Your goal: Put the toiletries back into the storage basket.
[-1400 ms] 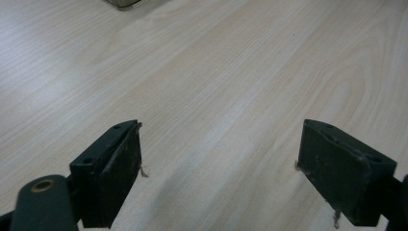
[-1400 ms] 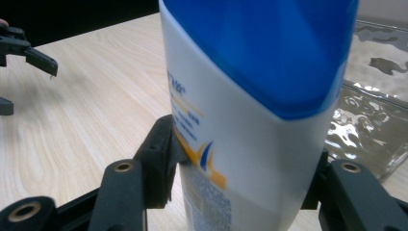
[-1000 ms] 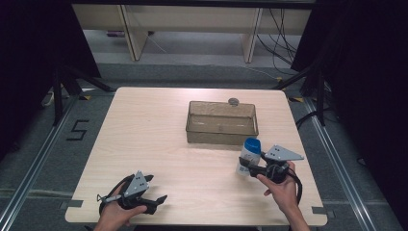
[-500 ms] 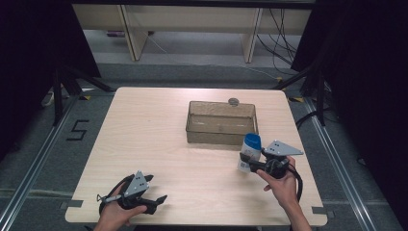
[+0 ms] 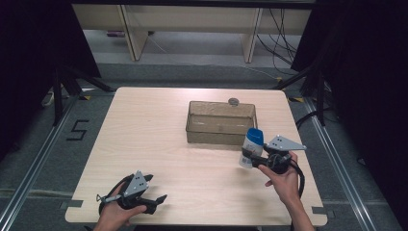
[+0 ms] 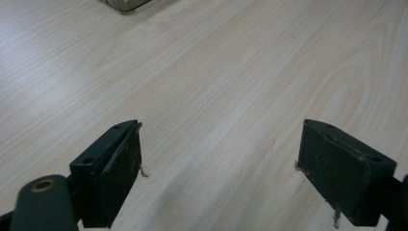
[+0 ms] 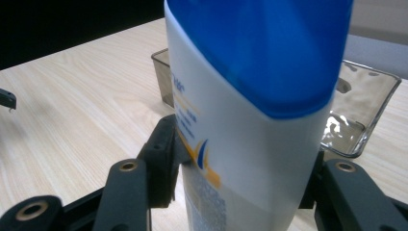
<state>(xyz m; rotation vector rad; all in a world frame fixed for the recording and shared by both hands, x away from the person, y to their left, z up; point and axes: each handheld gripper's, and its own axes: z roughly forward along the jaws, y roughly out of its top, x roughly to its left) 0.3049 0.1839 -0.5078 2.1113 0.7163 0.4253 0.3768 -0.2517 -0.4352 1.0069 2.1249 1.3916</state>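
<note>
White plastic bottle with a blue cap (image 5: 252, 147) sits pinched in our right claw (image 5: 253, 159), just near the clear rectangular plastic bin (image 5: 220, 122). We judge it best kept upright and lifted above the bin's near rim. Our left claw (image 5: 153, 193) rests spread and empty at the wooden surface (image 5: 144, 125) near-left, well apart.

You have a pale wooden table (image 5: 159, 139). A clear bin (image 5: 220, 122) sits on it right of centre, toward the far edge. A small round grey thing (image 5: 234, 101) lies just behind the bin.
</note>
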